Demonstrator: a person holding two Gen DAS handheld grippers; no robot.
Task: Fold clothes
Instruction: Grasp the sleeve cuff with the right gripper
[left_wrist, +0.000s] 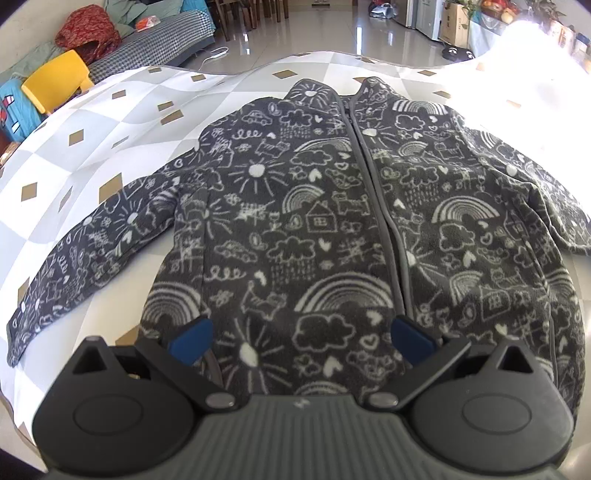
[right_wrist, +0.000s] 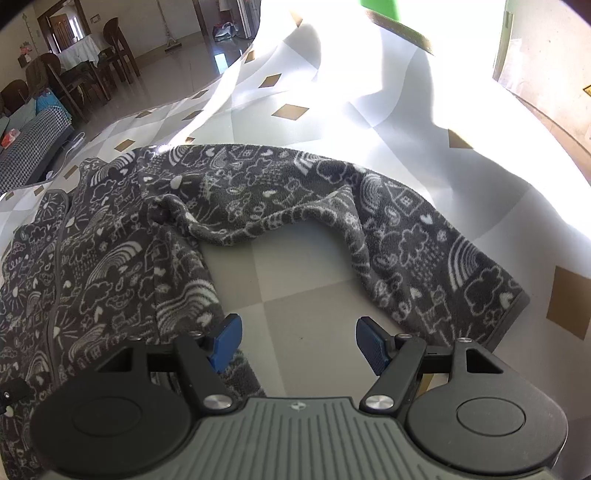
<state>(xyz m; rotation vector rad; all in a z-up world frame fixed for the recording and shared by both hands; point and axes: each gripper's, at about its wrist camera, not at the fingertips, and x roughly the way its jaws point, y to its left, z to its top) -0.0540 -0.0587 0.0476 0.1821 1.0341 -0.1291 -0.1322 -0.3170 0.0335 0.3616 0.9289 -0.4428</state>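
Folding the jacket (left_wrist: 314, 221), which lies zipped and face up on the checked cloth (left_wrist: 110, 122) with both sleeves spread out, looks best begun at the right sleeve (right_wrist: 424, 236) (its middle is bunched). The right claw (right_wrist: 299, 343) hangs spread and empty over bare cloth beside it, and the left claw (left_wrist: 301, 334) hangs spread above the hem, gripping nothing. No basket or box for clothes shows in either view.

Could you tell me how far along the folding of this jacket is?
Done: the jacket lies spread front-up on the checked mat, zipped. In hand: nothing; the left gripper and right gripper are both open and empty. Left: every fold, starting with the rumpled sleeve and the straight one.
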